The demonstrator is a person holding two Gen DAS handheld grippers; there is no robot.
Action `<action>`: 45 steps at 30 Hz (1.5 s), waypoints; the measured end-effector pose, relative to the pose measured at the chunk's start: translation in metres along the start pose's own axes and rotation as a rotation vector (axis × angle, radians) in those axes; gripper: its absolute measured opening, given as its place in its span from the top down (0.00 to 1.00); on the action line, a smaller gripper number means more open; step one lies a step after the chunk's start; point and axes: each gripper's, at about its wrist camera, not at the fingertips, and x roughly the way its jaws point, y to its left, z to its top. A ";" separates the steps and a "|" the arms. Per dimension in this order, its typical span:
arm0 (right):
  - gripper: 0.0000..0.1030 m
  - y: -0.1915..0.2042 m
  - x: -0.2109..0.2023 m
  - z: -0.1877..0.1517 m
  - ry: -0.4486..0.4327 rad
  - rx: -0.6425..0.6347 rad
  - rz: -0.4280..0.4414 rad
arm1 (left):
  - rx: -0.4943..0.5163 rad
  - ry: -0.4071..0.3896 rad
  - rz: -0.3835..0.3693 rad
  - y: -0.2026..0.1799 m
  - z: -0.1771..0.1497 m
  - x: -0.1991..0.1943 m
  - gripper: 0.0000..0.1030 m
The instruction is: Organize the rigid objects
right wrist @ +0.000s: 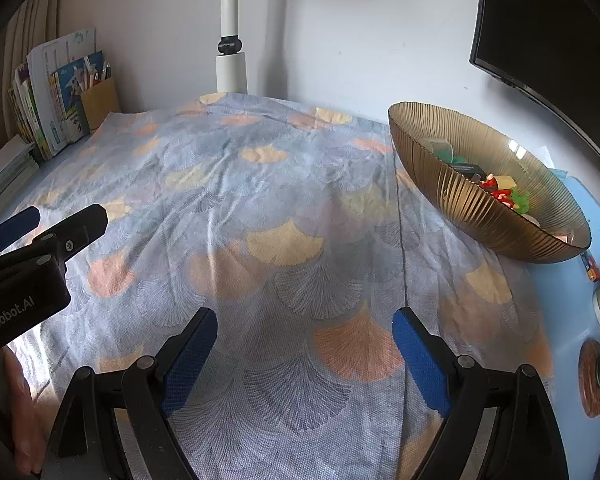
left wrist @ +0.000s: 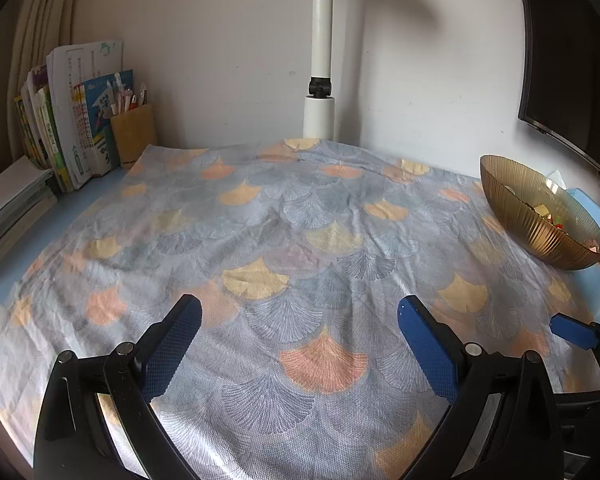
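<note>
A ribbed amber bowl (right wrist: 452, 184) stands at the right edge of the patterned cloth (right wrist: 284, 216); several small toys (right wrist: 500, 190), red, green and black, lie inside it. In the left wrist view the same bowl (left wrist: 540, 228) sits far right. My left gripper (left wrist: 300, 308) hovers open over bare cloth (left wrist: 260, 220) with nothing between its blue pads. My right gripper (right wrist: 305, 320) is likewise open and empty above the cloth, with the bowl ahead to its right. The left gripper (right wrist: 48, 224) also shows at the left edge of the right wrist view.
Books (left wrist: 80, 120) and a yellow pen holder (left wrist: 134, 136) stand at the back left against the wall. A white pole (left wrist: 320, 80) rises at the back centre. A dark monitor (right wrist: 560, 40) hangs at right. A round coaster (right wrist: 592, 376) lies on the blue table (right wrist: 576, 312) at right.
</note>
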 end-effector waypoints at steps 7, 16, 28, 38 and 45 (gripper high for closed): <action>0.14 -0.001 0.002 -0.001 0.008 0.000 0.008 | -0.009 -0.001 0.003 0.001 0.000 0.000 0.04; 0.14 -0.001 0.001 -0.001 0.008 0.003 0.008 | -0.015 -0.002 0.004 0.002 0.000 0.000 0.04; 0.14 -0.002 0.000 -0.001 -0.001 0.011 0.004 | -0.020 -0.001 0.007 0.002 0.000 0.000 0.04; 0.14 -0.002 -0.001 -0.001 -0.003 0.015 0.002 | -0.026 -0.001 0.014 0.004 0.000 0.001 0.04; 0.14 -0.002 -0.001 -0.001 0.000 0.014 0.004 | -0.019 0.003 0.020 0.004 0.000 0.003 0.04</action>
